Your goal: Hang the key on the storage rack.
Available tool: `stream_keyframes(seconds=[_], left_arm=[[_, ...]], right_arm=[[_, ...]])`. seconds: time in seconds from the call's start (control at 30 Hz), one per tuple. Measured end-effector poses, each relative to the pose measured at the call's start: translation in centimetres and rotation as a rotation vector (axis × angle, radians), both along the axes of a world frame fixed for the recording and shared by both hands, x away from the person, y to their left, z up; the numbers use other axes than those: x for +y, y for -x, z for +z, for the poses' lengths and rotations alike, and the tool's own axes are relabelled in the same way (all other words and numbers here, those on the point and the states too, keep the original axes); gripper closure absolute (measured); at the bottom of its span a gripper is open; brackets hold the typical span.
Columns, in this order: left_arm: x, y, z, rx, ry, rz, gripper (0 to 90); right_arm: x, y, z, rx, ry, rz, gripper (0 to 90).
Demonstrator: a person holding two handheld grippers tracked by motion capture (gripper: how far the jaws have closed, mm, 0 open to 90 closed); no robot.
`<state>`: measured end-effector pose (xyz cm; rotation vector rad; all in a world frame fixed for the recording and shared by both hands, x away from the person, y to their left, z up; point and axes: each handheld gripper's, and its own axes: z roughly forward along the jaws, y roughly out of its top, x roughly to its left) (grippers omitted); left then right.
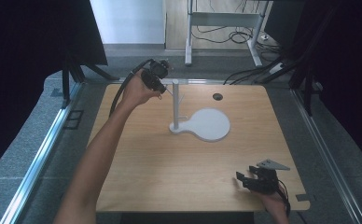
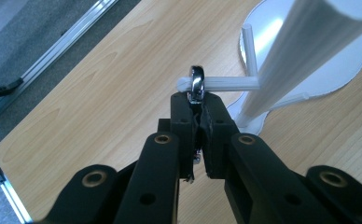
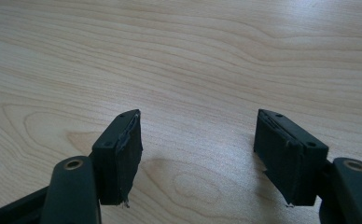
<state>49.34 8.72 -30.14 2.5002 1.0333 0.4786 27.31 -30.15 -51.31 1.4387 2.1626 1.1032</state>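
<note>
My left gripper (image 2: 197,109) is clamped on a metal ring (image 2: 197,84), which touches a peg (image 2: 226,84) of the white stand (image 1: 175,105). My right gripper (image 3: 198,158) rests wide open, holding nothing, on the table (image 3: 184,56).

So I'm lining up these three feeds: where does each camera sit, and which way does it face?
High view: above the person's side, looking forward and down on the table; both forearms, left gripper, right gripper.
Left gripper view: on the left gripper, looking down its shut jaws at a ring on the stand.
Right gripper view: on the right gripper, open jaws over bare wood.
Shared: stand and table.
</note>
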Motion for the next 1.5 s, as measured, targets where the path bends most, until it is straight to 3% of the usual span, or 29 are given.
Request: stream_keyframes(seconds=[0.1, 0.4, 0.5, 0.77, 0.83, 1.0, 1.33, 1.5], left_arm=[[-0.1, 0.1, -0.2, 0.015, 0.007, 0.001, 83.6], [0.6, 0.4, 0.2, 0.045, 0.043, 0.001, 54.7], [1.1, 0.6, 0.2, 0.050, 0.047, 0.011, 50.6], [2.4, 1.4, 0.4, 0.051, 0.076, 0.013, 44.4], [2.6, 1.5, 0.4, 0.051, 0.086, 0.014, 42.6], [2.8, 1.9, 0.3, 0.042, 0.093, 0.019, 41.5], [3.8, 3.2, -0.1, 0.043, 0.116, 0.011, 37.1], [5.2, 4.1, -0.5, 0.051, 0.165, 0.001, 36.0]], right_arm=[[0.1, 0.0, 0.0, 0.001, 0.002, 0.003, 32.3], [0.1, 0.0, 0.0, 0.000, 0.004, 0.005, 32.3], [0.1, 0.0, -0.1, 0.001, 0.005, 0.007, 32.3], [0.0, -0.1, -0.1, -0.001, -0.001, 0.003, 32.3], [0.1, 0.1, 0.1, -0.040, 0.014, -0.007, 33.3], [0.1, 0.3, 0.9, -0.092, -0.003, -0.003, 33.5], [0.1, 0.3, 0.9, -0.073, -0.004, -0.003, 33.2], [0.2, 0.3, 0.8, -0.065, 0.004, 0.003, 33.1]])
